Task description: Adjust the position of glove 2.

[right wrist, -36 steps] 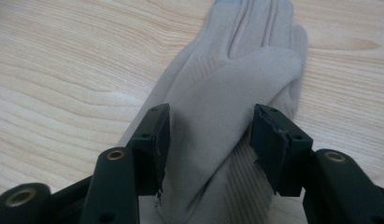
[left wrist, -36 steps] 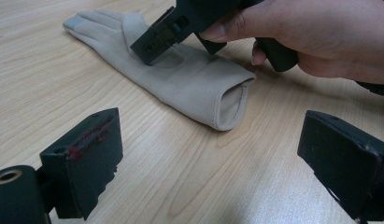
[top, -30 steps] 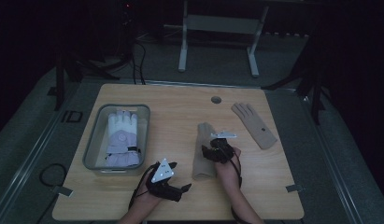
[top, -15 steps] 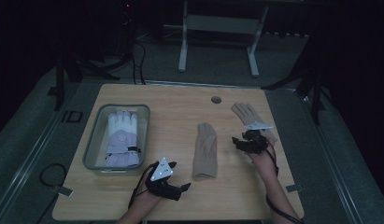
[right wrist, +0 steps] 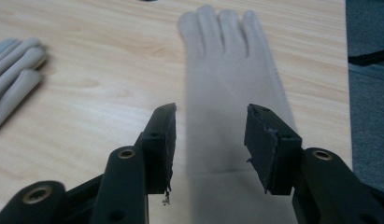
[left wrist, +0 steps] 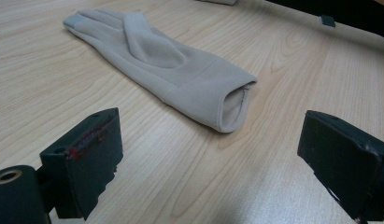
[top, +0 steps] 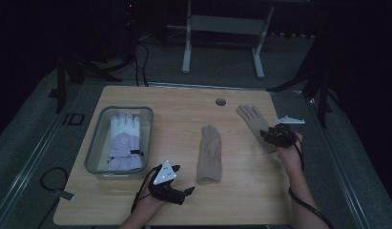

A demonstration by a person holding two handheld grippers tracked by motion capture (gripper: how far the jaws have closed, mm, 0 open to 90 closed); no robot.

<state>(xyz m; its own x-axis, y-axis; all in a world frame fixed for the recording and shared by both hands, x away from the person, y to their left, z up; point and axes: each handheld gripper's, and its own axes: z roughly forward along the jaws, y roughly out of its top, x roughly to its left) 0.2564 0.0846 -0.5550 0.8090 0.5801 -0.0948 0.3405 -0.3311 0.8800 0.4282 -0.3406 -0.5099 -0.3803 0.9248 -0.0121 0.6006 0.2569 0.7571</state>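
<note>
1. My right gripper (top: pixel 271 136) is over the tan glove at the right edge of the table (top: pixel 184 102). Its jaws are partly apart and have just been closing a little. They hold nothing yet.
2. In the right gripper view, the far tan glove (right wrist: pixel 231 84) lies flat under my right gripper (right wrist: pixel 209 142), between the two jaws. Its fingers point away from me. I cannot tell if the jaws touch the cloth.
3. My right hand (top: pixel 290 155) is just behind that gripper, and a cable hangs along my arm.
4. My left gripper (top: pixel 177 183) sits low at the near edge of the table. Its jaws are wide apart with nothing in them (just bare wood between them).
5. In the left gripper view, the middle tan glove (left wrist: pixel 166 60) lies just past my left gripper (left wrist: pixel 210 158), with its open cuff turned toward me.
6. From above, that middle tan glove (top: pixel 210 153) lies in the middle of the table, and the far tan glove (top: pixel 253 121) is off to its right, well apart.
7. A clear bin (top: pixel 96 152) sits on the left side of the table. A white glove (top: pixel 124 140) lies inside it.
8. A small round hole (top: pixel 221 102) is near the far edge of the table.
</note>
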